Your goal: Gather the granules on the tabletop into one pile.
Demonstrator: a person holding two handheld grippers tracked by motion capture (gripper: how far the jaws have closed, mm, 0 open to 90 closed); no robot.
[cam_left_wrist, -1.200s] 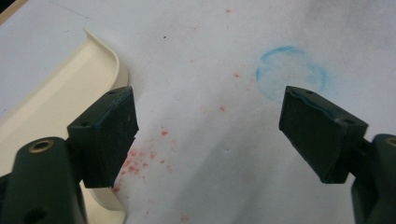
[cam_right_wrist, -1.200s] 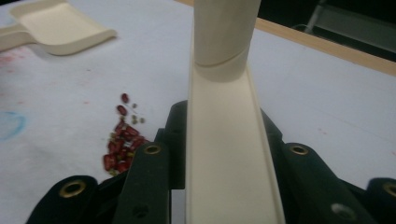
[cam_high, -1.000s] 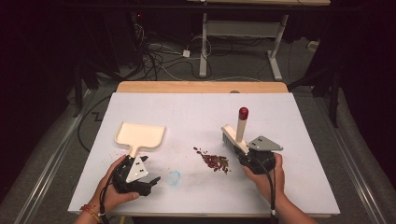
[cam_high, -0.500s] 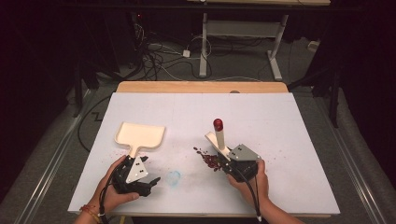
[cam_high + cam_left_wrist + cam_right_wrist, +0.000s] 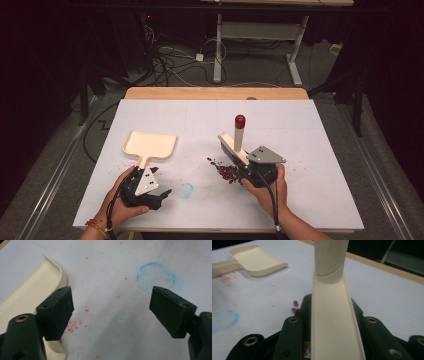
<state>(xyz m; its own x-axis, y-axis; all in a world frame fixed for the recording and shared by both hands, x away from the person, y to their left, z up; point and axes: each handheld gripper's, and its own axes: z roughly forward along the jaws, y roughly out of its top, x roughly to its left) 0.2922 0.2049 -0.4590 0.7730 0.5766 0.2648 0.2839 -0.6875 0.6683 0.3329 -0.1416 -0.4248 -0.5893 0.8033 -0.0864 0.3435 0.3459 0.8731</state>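
A white table seen from above, with a person's two hands at its near edge. The right gripper is clamped on a cream brush, whose handle with a red tip stands upright above it; in the right gripper view the brush's cream back runs up between the closed jaws. A small pile of dark red beans lies touching the brush, on its left side. The left gripper rests on the table with its jaws spread wide (nothing between them), just beside the handle of a cream dustpan. A faint blue ring marks the table near it.
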